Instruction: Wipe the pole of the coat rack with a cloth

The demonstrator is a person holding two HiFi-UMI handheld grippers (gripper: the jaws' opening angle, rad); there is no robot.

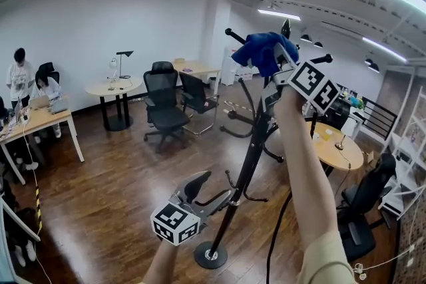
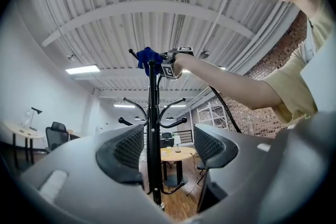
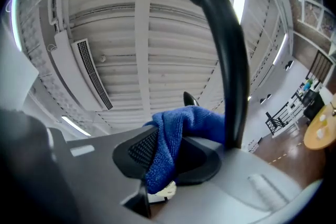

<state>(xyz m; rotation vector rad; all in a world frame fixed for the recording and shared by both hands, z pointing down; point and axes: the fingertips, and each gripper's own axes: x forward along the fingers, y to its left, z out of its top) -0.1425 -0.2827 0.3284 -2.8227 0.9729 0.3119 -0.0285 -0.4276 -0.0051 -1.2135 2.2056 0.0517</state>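
Clenching the blue cloth (image 3: 176,134), the right gripper (image 3: 176,157) holds it just beside a hook (image 3: 226,60); the left gripper (image 2: 164,147) gapes below, the pole (image 2: 153,128) between its jaws.

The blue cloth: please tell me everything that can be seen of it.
The blue cloth looks like soft, fuzzy fabric, perhaps microfibre, and is bunched into folds. The right gripper is shut on it, raised high at the top of the coat rack. There the cloth lies against a black hook.
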